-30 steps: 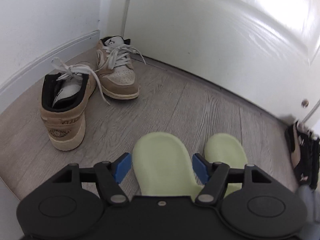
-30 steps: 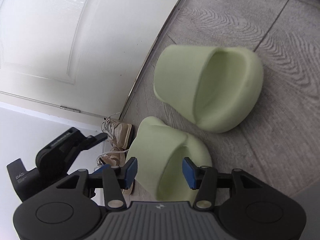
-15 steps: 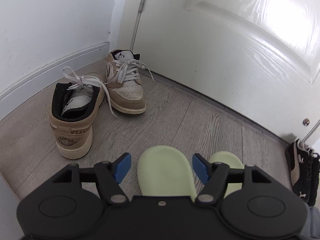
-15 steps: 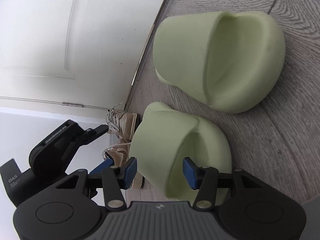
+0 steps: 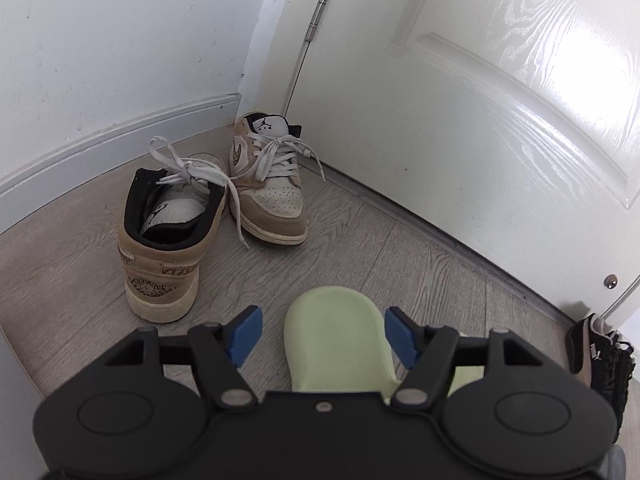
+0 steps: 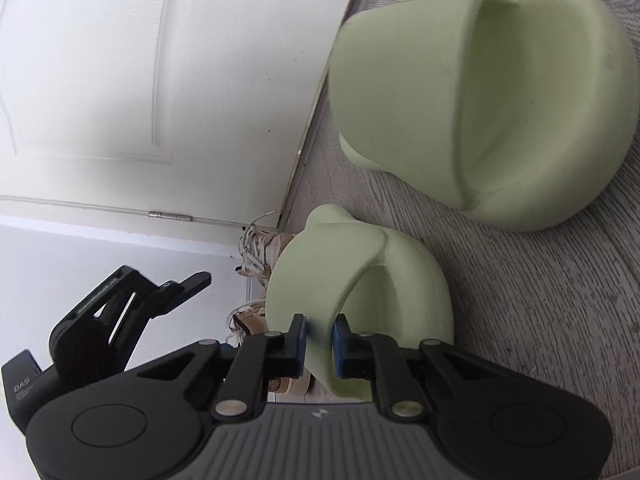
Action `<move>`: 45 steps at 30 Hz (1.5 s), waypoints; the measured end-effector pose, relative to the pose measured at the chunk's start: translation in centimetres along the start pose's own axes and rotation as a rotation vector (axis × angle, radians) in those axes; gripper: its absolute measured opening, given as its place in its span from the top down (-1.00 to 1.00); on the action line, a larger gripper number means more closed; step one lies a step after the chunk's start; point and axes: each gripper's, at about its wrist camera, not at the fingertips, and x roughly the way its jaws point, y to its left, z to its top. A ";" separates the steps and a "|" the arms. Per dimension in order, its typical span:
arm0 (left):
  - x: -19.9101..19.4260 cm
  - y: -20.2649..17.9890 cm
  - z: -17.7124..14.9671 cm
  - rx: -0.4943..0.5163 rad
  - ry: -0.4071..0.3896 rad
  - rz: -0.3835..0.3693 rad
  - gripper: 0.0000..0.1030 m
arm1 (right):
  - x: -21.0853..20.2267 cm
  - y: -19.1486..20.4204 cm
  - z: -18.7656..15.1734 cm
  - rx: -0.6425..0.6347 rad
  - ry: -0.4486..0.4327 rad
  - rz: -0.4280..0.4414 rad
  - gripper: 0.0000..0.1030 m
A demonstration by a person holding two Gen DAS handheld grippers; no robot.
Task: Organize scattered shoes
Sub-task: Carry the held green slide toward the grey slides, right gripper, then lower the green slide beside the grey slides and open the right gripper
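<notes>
Risk of slip: the right claw (image 6: 319,330) gripped only the thin rear edge of the nearer pale green foam slide sandal (image 6: 360,280); soft foam could have folded or pulled free on lifting, in my judgement.
Risk of collision: the second pale green foam slide sandal (image 6: 480,100) lay just beside the gripped one, on the side nearer the white panelled door (image 6: 160,60); a swing of the held sandal could have knocked it askew.
Risk to the tidy pair: the tan suede lace-up sneakers (image 5: 208,220) stood in the corner by the door hinge, loose laces trailing on the grey wood-grain floor (image 5: 360,248); a dragged sandal might have caught them.
Right claw: clenched, its blue pads pressed on the sandal's upper at the opening.
Left claw (image 5: 322,334): released, jaws standing well apart; the green sandal's toe showed between the pads, with a gap on each side, so nothing was grasped.
Task items: both sandals on the floor near the door; a black and pink sneaker (image 5: 596,352) against the door's far end from the hinge.
</notes>
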 end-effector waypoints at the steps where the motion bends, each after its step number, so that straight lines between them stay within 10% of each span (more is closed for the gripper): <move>1: -0.3 0.7 0.3 -0.041 -0.011 -0.014 -0.33 | -0.3 0.3 0.2 -0.025 -0.002 0.010 0.76; 10: -0.4 4.5 0.9 -0.269 0.009 -0.094 -0.33 | -6.2 4.3 5.2 -0.182 -0.171 0.112 0.76; 21: -0.4 0.8 0.3 -0.049 -0.014 -0.055 -0.33 | -14.6 -0.3 13.1 -0.204 -0.447 -0.070 0.76; 45: 0.4 -1.6 -0.9 0.077 0.016 -0.053 -0.33 | -24.4 -10.5 4.7 0.258 -0.507 -0.166 0.57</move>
